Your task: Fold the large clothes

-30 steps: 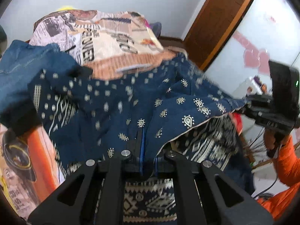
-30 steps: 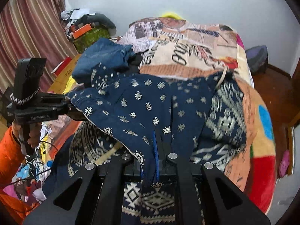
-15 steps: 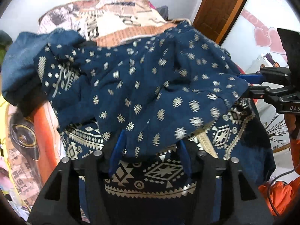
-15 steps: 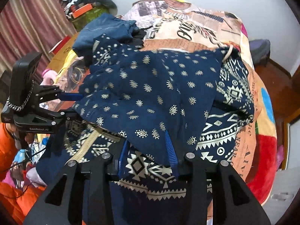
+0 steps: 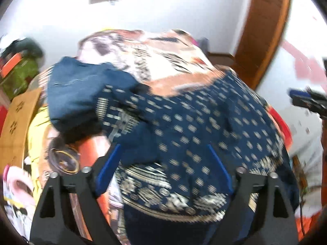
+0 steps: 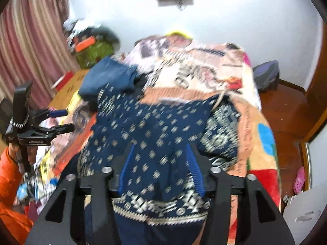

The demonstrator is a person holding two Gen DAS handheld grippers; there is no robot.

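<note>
A large navy garment with a cream dot print and a patterned border (image 5: 194, 126) lies folded over on the bed; it also shows in the right wrist view (image 6: 151, 126). My left gripper (image 5: 163, 163) is open above the garment's near edge, its blue pads wide apart and empty. My right gripper (image 6: 159, 163) is open too, with the cloth lying below its pads. Each gripper shows from the other's view, the left gripper (image 6: 59, 120) at the bed's left and the right gripper (image 5: 302, 100) at the far right. Both views are motion-blurred.
A bundle of blue denim (image 5: 81, 94) sits at the garment's far left corner. The printed blanket (image 6: 204, 71) covers the bed. A cluttered shelf (image 6: 92, 47) and a striped curtain (image 6: 26, 47) stand at left, a wooden door (image 5: 263, 26) at right.
Both grippers let go of the garment's edge and opened. The fold now rests on the bed and both grippers have drawn back and tilted up.
</note>
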